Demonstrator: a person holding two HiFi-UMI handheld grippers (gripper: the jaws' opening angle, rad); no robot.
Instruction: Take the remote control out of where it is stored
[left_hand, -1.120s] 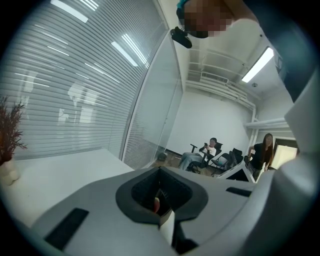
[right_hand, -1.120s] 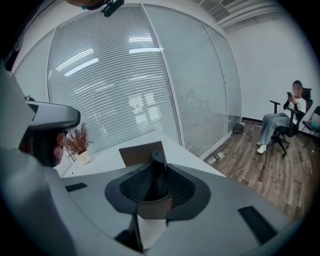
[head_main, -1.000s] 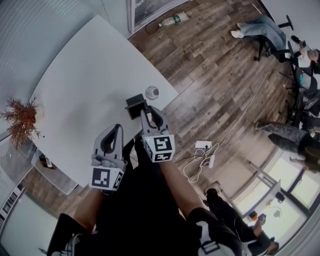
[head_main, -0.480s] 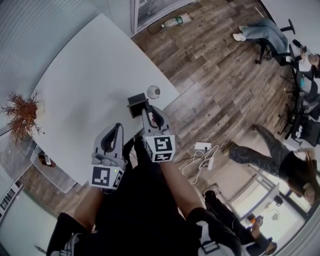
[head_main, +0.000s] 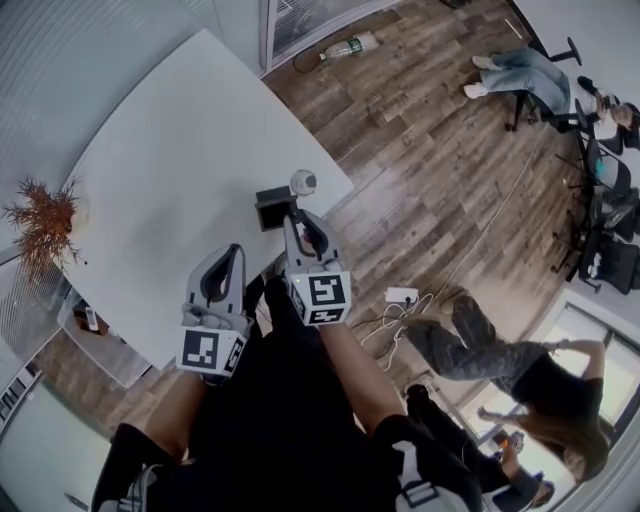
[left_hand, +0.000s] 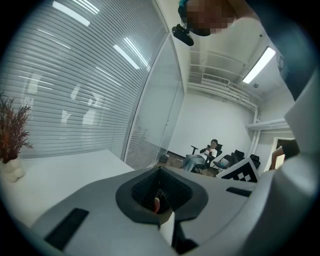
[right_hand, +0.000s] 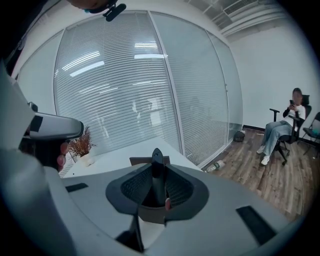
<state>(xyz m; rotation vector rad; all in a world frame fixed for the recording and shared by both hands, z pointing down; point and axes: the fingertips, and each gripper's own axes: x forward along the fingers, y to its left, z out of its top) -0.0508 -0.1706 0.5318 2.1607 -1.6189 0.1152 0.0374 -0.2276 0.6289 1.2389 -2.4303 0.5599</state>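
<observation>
The right gripper (head_main: 293, 214) is clenched, its two jaws pressed together into one thin dark tip with nothing between them, as the right gripper view (right_hand: 156, 153) shows. Right ahead of that tip a dark box (head_main: 271, 207) stands on the white table (head_main: 180, 130); the tip overlaps the box's near edge from above, and whether they touch cannot be told. The remote control cannot be made out in any view. Just past the box, a little to the right of the tip and near the table's corner, sits a small round white object (head_main: 303, 182). The left gripper (head_main: 236, 251) is just beside the right one, on its left and drawn further back. It is likewise clenched on nothing and lies over the table's near edge. Well off to the left of both, at the table's far side, is a dried reddish plant (head_main: 42, 228). On the wooden floor, a white power strip (head_main: 404, 294) lies to the right of the right gripper, and a plastic bottle (head_main: 350, 44) lies far ahead by the glass wall. A person (head_main: 520, 58) sits in a chair beyond.
</observation>
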